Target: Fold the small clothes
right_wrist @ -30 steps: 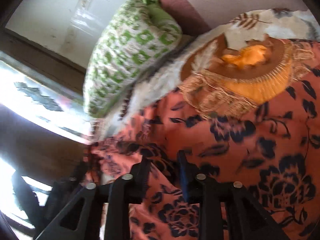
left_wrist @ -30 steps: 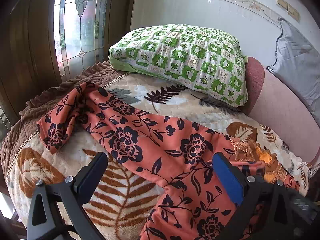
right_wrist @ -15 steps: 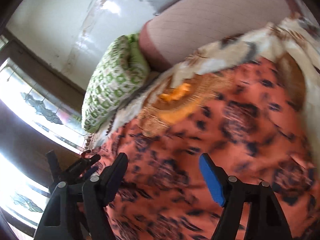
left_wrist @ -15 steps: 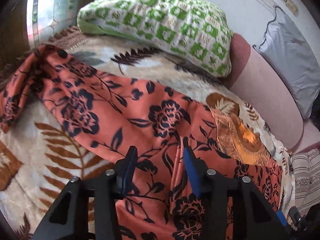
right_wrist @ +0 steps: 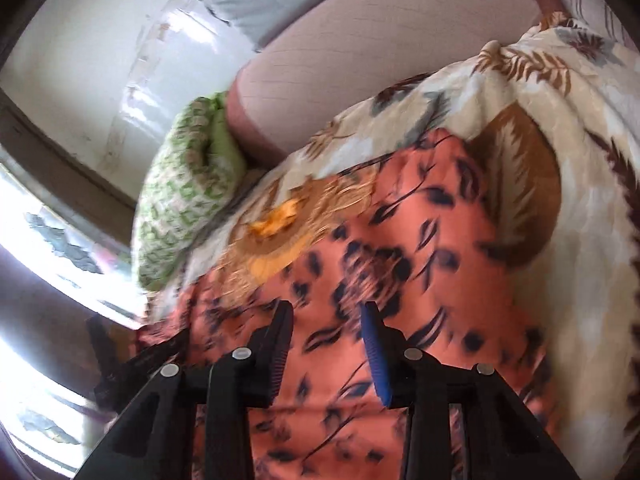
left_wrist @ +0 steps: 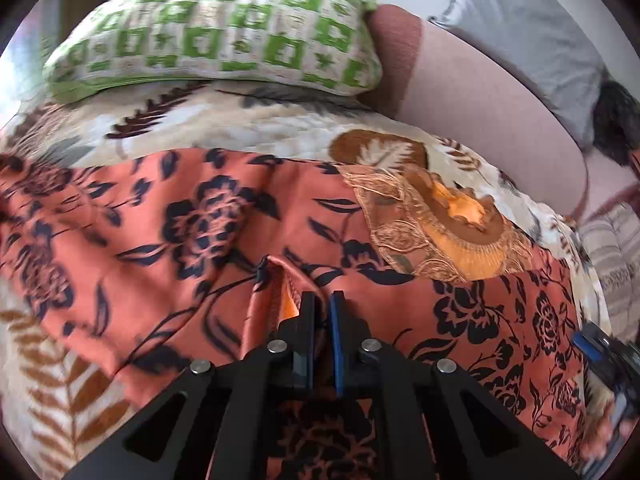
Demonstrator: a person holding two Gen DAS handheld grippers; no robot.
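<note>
Two grippers on one orange floral garment (left_wrist: 192, 220), spread across the bed (left_wrist: 280, 128) near the green pillow (left_wrist: 216, 28). Left gripper (left_wrist: 320, 304) fingers clenched on a pinched ridge of cloth; right gripper (right_wrist: 326, 320) fingers spread, grasping nothing — it should probably bite a matching edge before lifting, keeping the fold line taut.

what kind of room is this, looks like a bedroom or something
Most likely a bedroom, or a daybed in a home. A green checked pillow lies at the head of a leaf-print blanket, with a pink padded backrest behind it. An orange floral garment is spread on the blanket.
</note>
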